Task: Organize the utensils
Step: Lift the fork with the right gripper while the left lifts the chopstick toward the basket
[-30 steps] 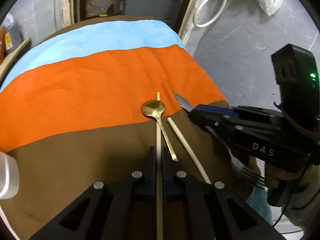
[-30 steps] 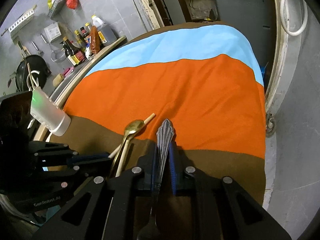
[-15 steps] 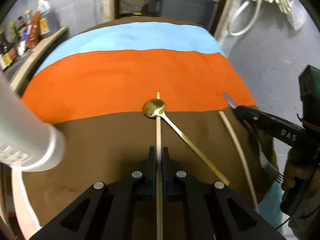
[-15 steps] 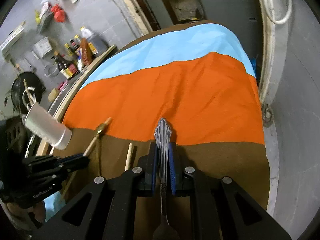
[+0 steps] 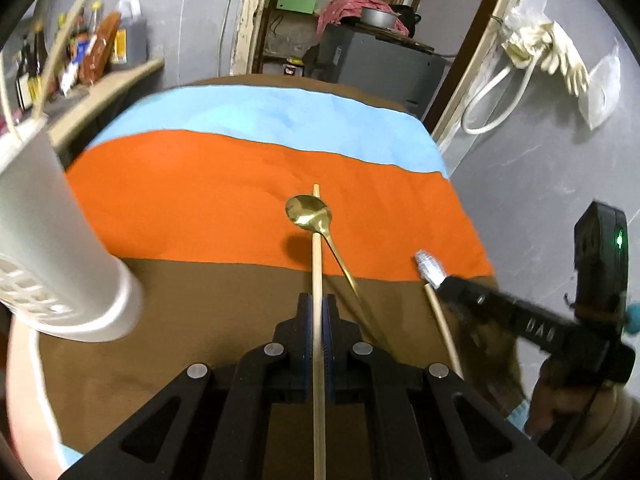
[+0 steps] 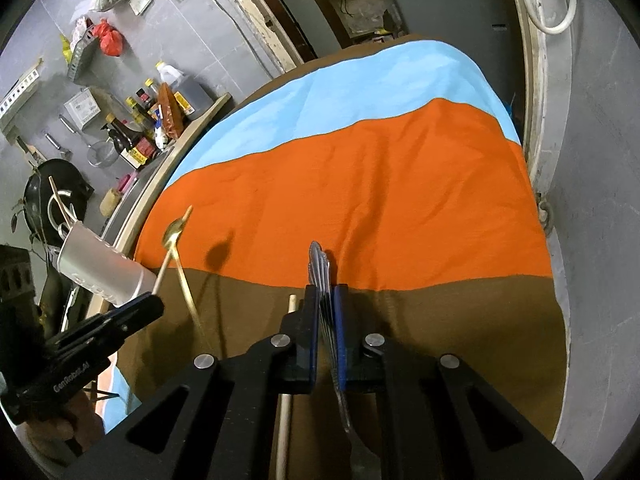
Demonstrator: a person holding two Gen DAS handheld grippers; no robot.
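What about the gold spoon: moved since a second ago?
Yes. The gold spoon has shifted left, toward the left edge of the striped cloth.

spoon (image 5: 308, 212) on tablecloth (image 5: 208, 184), holder (image 5: 52, 248) left

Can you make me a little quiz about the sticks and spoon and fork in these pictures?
1. True or false: the left gripper is shut on a chopstick.
2. What does the right gripper hold? A) gold spoon B) silver fork C) nothing
3. Fill in: the holder on the left is coloured ____.

Key: 1 true. 2 B: the fork sits between its fingers, while the spoon appears raised along with the chopstick, its shadow falling on the cloth. A second chopstick lies on the cloth. 3 white.
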